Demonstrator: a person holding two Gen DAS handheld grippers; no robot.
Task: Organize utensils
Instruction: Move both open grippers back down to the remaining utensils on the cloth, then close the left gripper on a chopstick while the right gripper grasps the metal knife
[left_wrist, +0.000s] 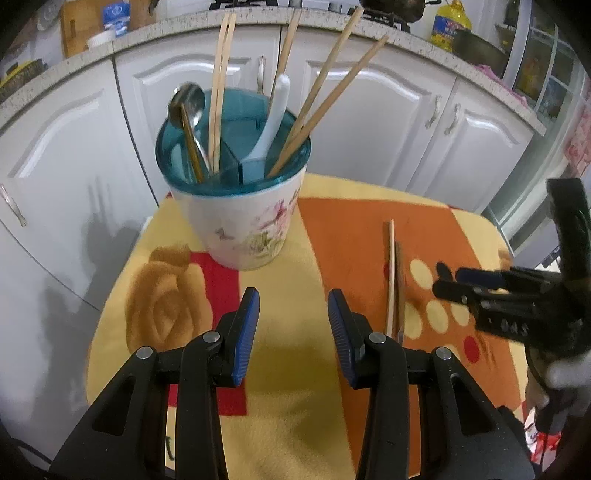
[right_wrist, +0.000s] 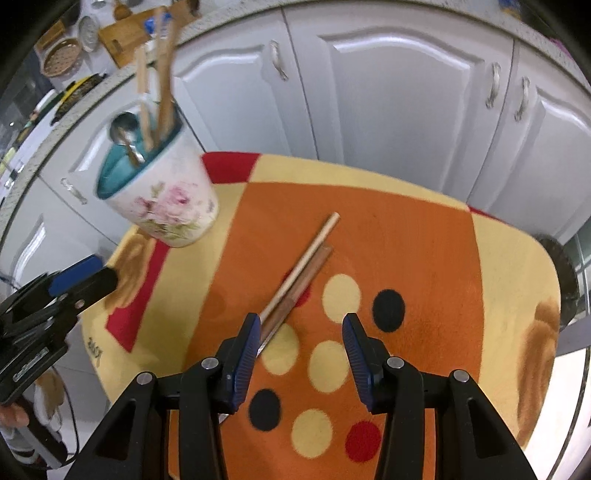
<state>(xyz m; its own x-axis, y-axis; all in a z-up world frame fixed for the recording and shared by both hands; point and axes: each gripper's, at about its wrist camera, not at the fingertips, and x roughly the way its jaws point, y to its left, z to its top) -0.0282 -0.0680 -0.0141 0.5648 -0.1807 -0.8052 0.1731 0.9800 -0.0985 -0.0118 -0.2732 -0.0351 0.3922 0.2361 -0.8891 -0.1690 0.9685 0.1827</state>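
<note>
A white flowered utensil holder (left_wrist: 240, 221) (right_wrist: 166, 206) with a teal insert stands at the table's far left. It holds a metal spoon (left_wrist: 186, 101), a white spoon (left_wrist: 273, 118) and several chopsticks (left_wrist: 218, 96). Two more chopsticks (left_wrist: 390, 273) (right_wrist: 306, 264), one light and one dark, lie side by side on the orange part of the cloth. My left gripper (left_wrist: 293, 325) is open over the yellow cloth in front of the holder, with nothing between its fingers. My right gripper (right_wrist: 301, 347) (left_wrist: 441, 278) is open low over the cloth; the lying chopsticks' near ends run under its left finger (right_wrist: 245, 350).
The small table is covered by a yellow, orange and red cloth (left_wrist: 288, 406) (right_wrist: 406, 229) with dots and rose prints; its edges drop off on all sides. White cabinet doors (left_wrist: 369, 122) stand close behind. The counter above carries an oil bottle (left_wrist: 450, 22) and a cutting board (right_wrist: 125, 35).
</note>
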